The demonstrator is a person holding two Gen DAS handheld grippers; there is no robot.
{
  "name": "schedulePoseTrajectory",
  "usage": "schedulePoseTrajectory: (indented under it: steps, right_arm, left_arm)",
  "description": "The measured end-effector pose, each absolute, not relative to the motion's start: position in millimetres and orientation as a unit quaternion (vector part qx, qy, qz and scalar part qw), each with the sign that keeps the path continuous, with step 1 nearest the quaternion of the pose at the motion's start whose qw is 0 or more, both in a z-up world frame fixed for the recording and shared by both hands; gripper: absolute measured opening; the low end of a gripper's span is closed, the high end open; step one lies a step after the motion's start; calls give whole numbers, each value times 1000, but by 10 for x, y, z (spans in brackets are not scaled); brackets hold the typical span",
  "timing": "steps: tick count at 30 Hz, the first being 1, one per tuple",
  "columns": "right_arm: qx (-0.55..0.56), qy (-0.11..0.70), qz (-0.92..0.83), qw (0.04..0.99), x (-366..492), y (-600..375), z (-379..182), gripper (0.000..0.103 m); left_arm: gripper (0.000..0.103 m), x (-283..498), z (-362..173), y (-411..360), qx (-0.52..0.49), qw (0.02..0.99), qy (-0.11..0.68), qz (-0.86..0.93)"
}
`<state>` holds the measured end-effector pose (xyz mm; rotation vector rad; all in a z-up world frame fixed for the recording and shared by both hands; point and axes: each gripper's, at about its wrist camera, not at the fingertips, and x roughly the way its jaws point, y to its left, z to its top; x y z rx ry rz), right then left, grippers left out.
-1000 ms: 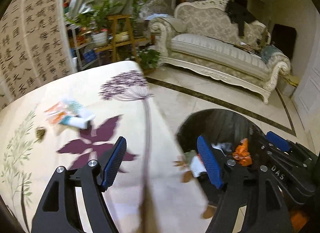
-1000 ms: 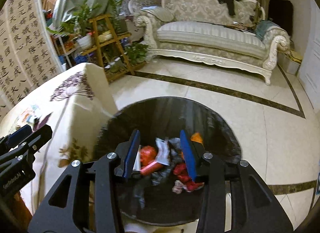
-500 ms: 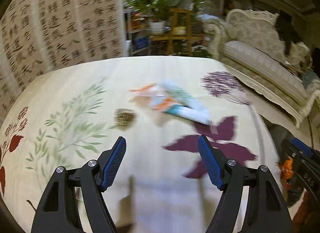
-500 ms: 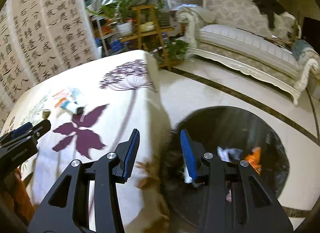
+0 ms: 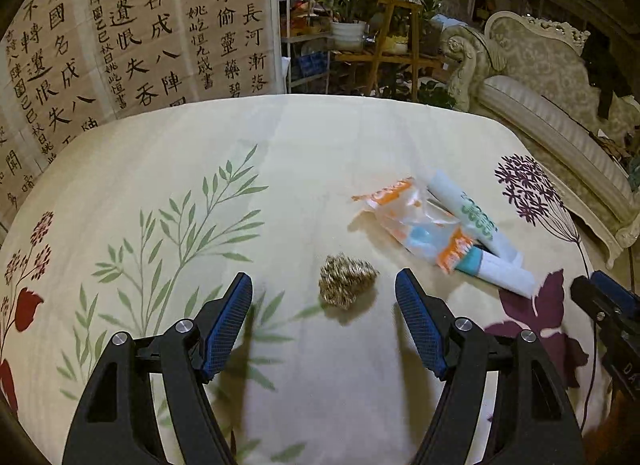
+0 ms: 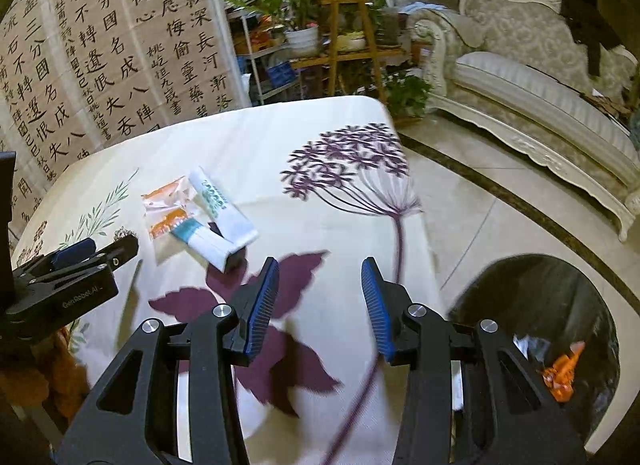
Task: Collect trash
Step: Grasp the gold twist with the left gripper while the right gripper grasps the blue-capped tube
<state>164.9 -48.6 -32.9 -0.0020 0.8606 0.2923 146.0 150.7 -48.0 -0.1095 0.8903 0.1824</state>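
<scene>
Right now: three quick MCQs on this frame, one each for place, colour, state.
1. The brown crumpled wad lies
A. inside the bin
B. on the tablecloth ahead of the left gripper
C. on the sofa

2. The pads of the right gripper are
A. blue
B. red
C. green

3. The left gripper is
A. shut on the wad
B. shut, empty
C. open, holding nothing

Key: B, it sits on the cloth ahead of the spread fingers; A, both pads show blue; C, the fingers stand wide apart, nothing between them.
</scene>
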Motion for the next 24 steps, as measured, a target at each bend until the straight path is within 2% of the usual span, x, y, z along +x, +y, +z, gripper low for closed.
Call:
schedulePoseTrajectory:
  steps: [4, 5, 10, 11, 12, 24]
  right_arm:
    - [-8, 423, 147, 894, 1769, -353, -378, 42]
    - [-10, 427, 150, 892, 1792, -322, -395, 42]
    - [-23, 434, 158, 887, 1801, -213, -422, 43]
    - [-27, 433, 160, 887, 1786, -190, -419, 47]
    - [-29, 433, 161, 886, 1774, -176, -417, 50]
    - [-53, 437, 194, 877, 1508, 105, -426, 50]
  left_arm:
    - [70, 1506, -490, 1545, -57, 896, 435, 69]
    - [61, 1506, -494, 1551, -57, 896, 436, 66]
    - [34, 1446, -500, 1510, -31, 899, 432, 56]
    - [27, 1435, -502, 1508, -28, 900, 432, 56]
    - [26, 1413, -501, 1517, -28, 900, 432, 53]
    - [22, 1255, -473, 1695, -43, 901, 429, 52]
